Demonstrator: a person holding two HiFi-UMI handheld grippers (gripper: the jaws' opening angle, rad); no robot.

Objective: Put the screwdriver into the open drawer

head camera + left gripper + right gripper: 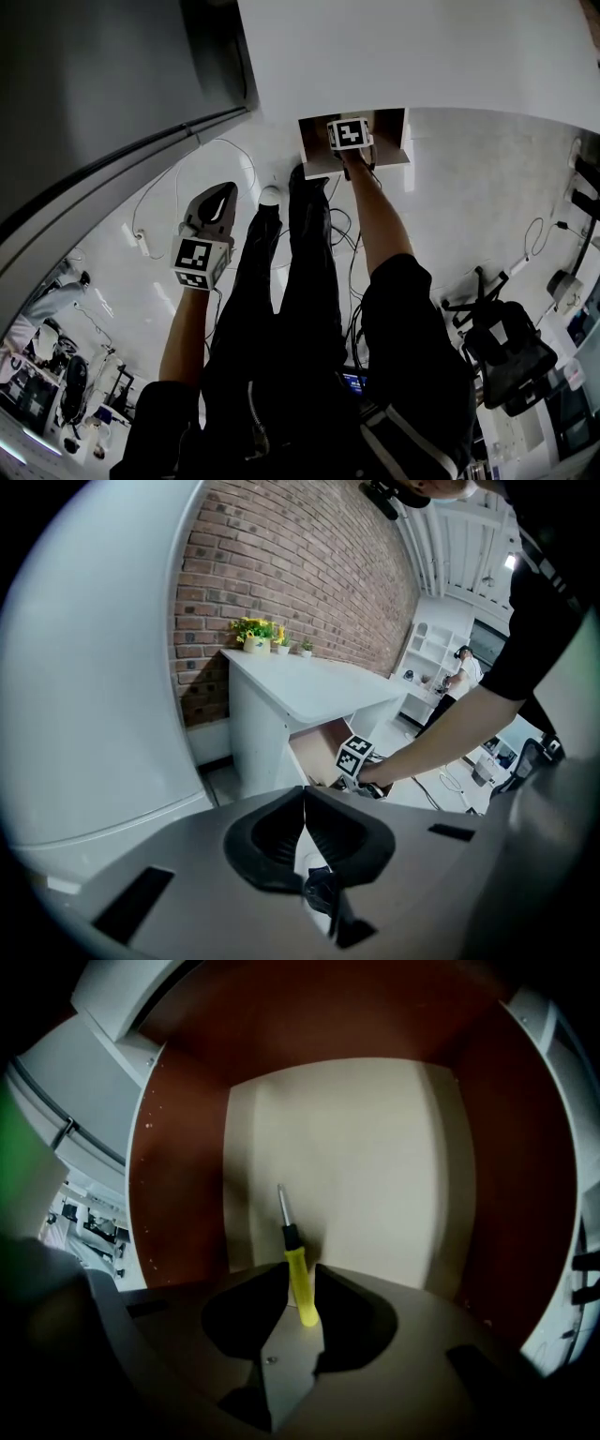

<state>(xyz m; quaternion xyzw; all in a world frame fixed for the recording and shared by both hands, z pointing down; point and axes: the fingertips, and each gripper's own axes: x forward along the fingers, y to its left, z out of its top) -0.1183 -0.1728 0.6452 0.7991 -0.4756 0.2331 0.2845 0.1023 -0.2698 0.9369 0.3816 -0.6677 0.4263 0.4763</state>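
Note:
The yellow-handled screwdriver stands between the jaws of my right gripper, its metal tip slanting down to the pale floor of the open drawer. The jaws stand open around the handle; I see no firm squeeze on it. In the head view the right gripper reaches into the brown-walled drawer under the white cabinet. The left gripper hangs off to the left over the floor, away from the drawer. Its jaws are shut on nothing. The left gripper view shows the drawer and the right gripper's marker cube.
A white cabinet stands against a brick wall with small potted flowers on top. Cables trail across the white floor. A black office chair stands at the right. The person's dark legs fill the middle.

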